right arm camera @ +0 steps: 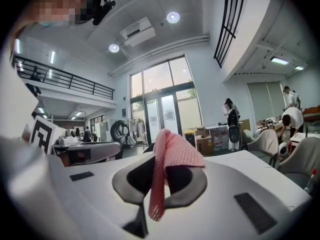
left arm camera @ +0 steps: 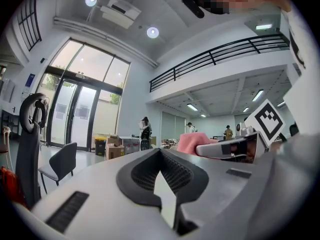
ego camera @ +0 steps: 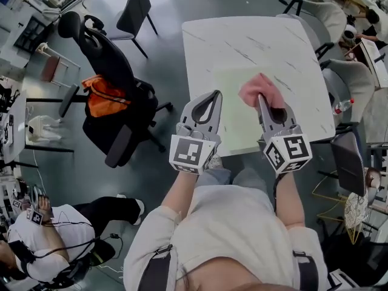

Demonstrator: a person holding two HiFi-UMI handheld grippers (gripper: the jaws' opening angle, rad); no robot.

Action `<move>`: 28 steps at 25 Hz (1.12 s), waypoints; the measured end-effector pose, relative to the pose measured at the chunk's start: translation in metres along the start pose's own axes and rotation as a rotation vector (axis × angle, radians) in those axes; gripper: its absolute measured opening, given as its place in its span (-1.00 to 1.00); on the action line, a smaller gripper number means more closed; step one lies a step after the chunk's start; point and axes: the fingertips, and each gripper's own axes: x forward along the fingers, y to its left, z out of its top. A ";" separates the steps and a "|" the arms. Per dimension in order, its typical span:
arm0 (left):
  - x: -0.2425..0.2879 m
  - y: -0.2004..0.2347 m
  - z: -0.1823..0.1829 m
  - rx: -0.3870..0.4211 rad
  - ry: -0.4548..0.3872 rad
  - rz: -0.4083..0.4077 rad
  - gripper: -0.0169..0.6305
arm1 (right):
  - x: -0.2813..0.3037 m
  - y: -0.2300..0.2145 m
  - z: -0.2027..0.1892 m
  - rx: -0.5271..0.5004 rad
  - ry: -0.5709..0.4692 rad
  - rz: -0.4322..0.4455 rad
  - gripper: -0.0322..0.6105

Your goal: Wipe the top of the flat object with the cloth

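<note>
In the head view a pale green flat mat [ego camera: 233, 83] lies on the white marble-look table [ego camera: 242, 35], at its near edge. Both grippers are held up in front of the table's near edge, jaws pointing up and away. My right gripper [ego camera: 260, 97] is shut on a pink cloth [ego camera: 257, 90], which bunches above its tips and hangs over part of the mat. In the right gripper view the cloth [right arm camera: 170, 149] drapes down between the jaws of that gripper [right arm camera: 159, 166]. My left gripper [ego camera: 213, 94] is shut with nothing in it, and the left gripper view shows its jaws [left arm camera: 161, 156] meeting.
A black office chair [ego camera: 103, 53] with an orange bag [ego camera: 103, 96] stands left of the table. Another dark chair [ego camera: 136, 8] is behind it. Grey chairs [ego camera: 348, 83] and a bottle [ego camera: 342, 106] are at the right. A person [ego camera: 42, 235] sits at lower left.
</note>
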 end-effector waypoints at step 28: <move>0.060 0.072 -0.053 -0.079 0.105 0.074 -0.91 | 0.152 -0.021 -0.130 0.089 0.424 0.127 -0.80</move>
